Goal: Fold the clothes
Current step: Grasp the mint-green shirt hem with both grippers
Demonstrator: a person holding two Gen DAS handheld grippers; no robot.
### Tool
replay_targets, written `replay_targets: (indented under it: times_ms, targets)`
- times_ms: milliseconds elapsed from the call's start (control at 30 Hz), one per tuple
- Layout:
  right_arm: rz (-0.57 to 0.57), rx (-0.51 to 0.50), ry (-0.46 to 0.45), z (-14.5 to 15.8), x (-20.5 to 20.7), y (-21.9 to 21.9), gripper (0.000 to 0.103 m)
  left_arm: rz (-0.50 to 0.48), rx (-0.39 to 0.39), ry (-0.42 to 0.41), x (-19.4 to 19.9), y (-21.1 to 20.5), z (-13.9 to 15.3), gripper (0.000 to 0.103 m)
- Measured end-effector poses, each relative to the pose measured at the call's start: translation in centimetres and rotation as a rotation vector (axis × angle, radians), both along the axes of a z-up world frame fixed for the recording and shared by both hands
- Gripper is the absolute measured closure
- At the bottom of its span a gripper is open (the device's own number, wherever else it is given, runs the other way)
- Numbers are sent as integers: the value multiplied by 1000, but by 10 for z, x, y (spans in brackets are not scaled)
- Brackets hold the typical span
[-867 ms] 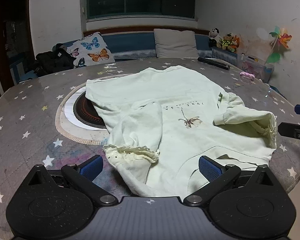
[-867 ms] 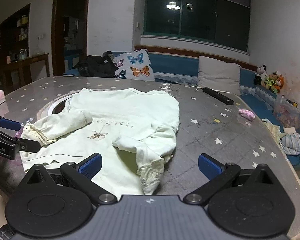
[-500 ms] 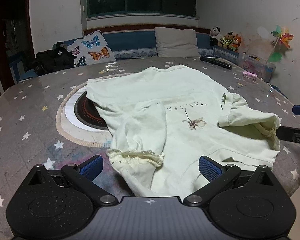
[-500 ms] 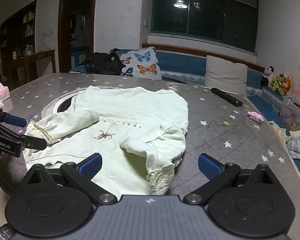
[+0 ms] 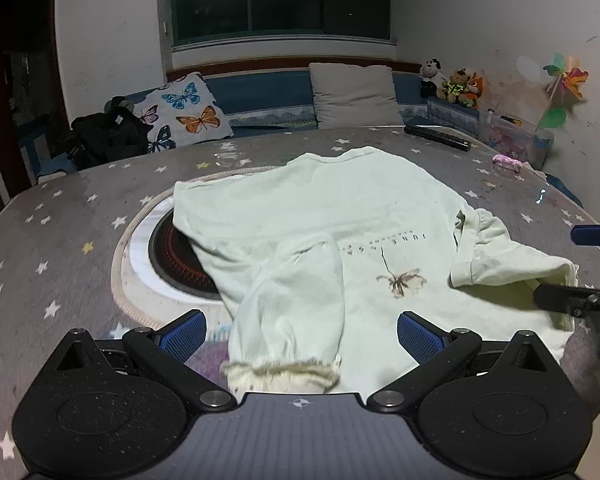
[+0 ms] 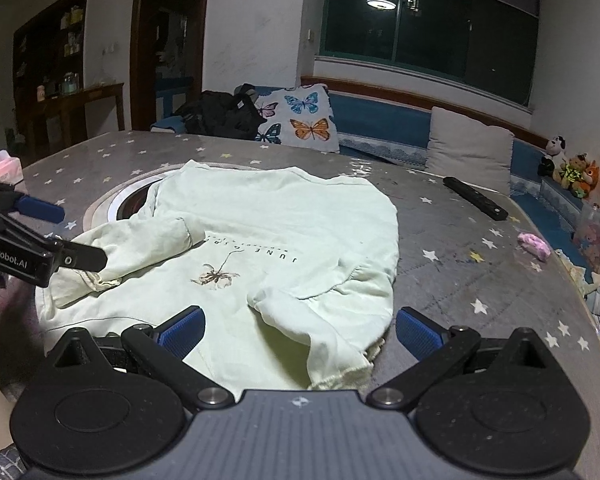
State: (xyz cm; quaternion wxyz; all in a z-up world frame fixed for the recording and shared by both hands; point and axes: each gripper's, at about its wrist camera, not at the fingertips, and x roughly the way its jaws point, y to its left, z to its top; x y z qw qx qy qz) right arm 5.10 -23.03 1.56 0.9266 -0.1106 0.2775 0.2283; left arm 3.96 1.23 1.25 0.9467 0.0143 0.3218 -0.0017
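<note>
A pale green long-sleeved top [image 5: 332, 220] lies flat on the grey star-patterned table [image 5: 60, 240], print side up, both sleeves folded in over the body. My left gripper [image 5: 300, 330] is open, its jaws either side of the left sleeve's frilled cuff [image 5: 280, 374]. My right gripper [image 6: 298, 330] is open over the right sleeve's cuff [image 6: 340, 376] at the near hem. The left gripper's fingers [image 6: 40, 232] show at the left of the right wrist view; the right gripper's fingers [image 5: 572, 300] show at the right of the left wrist view.
A round hob with a white and beige ring [image 5: 140, 256] sits in the table, partly under the top. A black remote [image 6: 476, 198] and a pink item [image 6: 534, 244] lie far right. Cushions [image 5: 184, 116] and soft toys [image 5: 452, 84] line the bench behind.
Both grippers have moved in closer over the top, each now straddling a sleeve cuff. The top itself has not shifted.
</note>
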Motion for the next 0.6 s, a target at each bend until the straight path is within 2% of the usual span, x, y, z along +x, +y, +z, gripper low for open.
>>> replay_targets:
  times_ms: [200, 400, 467, 600]
  targets:
    - [26, -30, 25, -7, 17, 12, 12, -15, 9, 4, 23, 1, 1, 1]
    - [68, -58, 62, -17, 34, 28, 27, -26, -10, 40, 51, 9, -4, 11]
    - [83, -77, 70, -21, 38, 34, 35, -40, -2, 58, 59, 8, -9, 16]
    - [106, -93, 99, -28, 46, 41, 50, -77, -3, 95, 67, 6, -18, 37]
